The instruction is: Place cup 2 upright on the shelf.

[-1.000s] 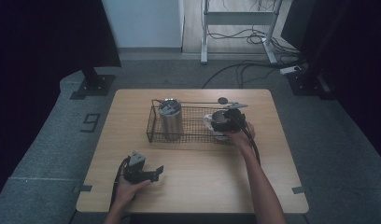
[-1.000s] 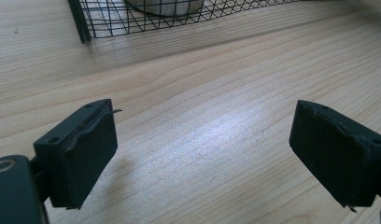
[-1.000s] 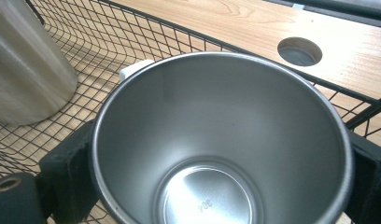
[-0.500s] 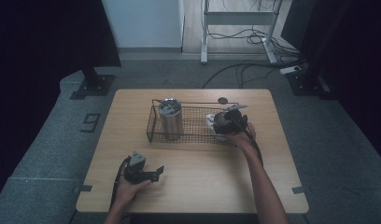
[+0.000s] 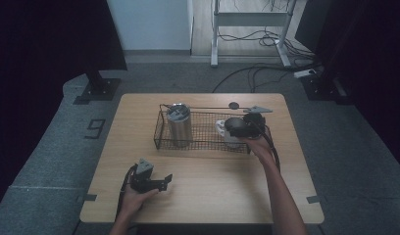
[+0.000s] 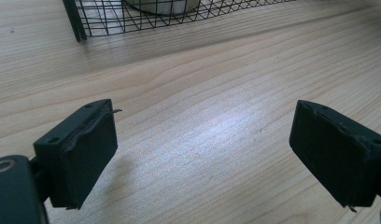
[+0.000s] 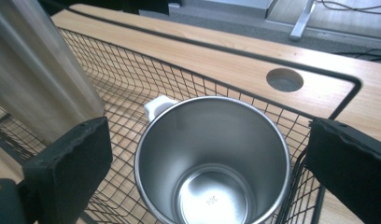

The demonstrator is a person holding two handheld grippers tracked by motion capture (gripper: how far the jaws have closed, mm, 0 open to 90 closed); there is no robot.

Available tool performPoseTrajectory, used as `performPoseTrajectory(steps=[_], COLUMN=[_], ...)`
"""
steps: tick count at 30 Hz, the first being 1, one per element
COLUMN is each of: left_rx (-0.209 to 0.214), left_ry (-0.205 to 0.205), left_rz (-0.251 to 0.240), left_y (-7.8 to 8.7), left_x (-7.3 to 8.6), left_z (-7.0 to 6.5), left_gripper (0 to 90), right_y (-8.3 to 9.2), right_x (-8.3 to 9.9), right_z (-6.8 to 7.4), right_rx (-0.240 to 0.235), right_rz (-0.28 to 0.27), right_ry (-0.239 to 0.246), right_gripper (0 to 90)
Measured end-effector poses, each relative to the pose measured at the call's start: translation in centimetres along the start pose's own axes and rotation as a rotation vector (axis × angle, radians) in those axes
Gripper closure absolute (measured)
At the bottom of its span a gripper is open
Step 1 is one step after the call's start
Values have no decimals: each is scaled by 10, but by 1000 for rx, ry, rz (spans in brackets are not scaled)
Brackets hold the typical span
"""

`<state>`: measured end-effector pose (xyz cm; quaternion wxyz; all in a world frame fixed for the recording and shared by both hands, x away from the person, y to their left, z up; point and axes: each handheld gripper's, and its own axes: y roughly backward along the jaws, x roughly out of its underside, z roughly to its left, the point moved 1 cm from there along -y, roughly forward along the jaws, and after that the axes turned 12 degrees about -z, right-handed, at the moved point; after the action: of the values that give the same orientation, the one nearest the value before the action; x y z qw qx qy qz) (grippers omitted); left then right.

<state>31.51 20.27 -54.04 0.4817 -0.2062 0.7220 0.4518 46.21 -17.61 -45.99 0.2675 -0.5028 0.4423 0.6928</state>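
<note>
A wire basket (image 5: 203,142) on the desk (image 5: 208,196) holds a lidded steel tumbler (image 5: 180,125) and an empty steel cup (image 7: 212,158) stamped "304" inside. The right gripper (image 7: 207,154) hangs spread above the cup; the left gripper (image 6: 202,149) rests spread on bare desk.

This looks like a lab or test room, because a plain wooden table (image 5: 203,196) stands alone on grey carpet (image 5: 51,161) with tape marks, dark curtains (image 5: 46,44) hang at the sides, and loose cables (image 5: 257,73) lie by a metal stand (image 5: 252,29) behind it.
</note>
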Motion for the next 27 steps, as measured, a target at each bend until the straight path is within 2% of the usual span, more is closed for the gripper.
performPoseTrajectory(steps=[10, 12, 22, 24, 27], left_rx=[-3, -2, -5, -5, -5], left_ry=[1, 1, 1, 1, 1], left_rz=[0, 0, 1, 2, 2], left_y=[0, 0, 1, 0, 0], left_x=[0, 0, 0, 0, 0], left_z=[1, 1, 2, 2, 2], left_gripper=[78, 78, 78, 78, 78], right_y=[11, 14, 27, 32, 41], right_x=[-4, -4, 4, 6, 9], right_z=[5, 5, 5, 6, 6], right_rx=[-16, -28, -29, -34, -38], right_rz=[-27, -46, -59, -84, -92], right_ry=[9, 5, 2, 4, 4], right_gripper=[14, 31, 51, 65, 66])
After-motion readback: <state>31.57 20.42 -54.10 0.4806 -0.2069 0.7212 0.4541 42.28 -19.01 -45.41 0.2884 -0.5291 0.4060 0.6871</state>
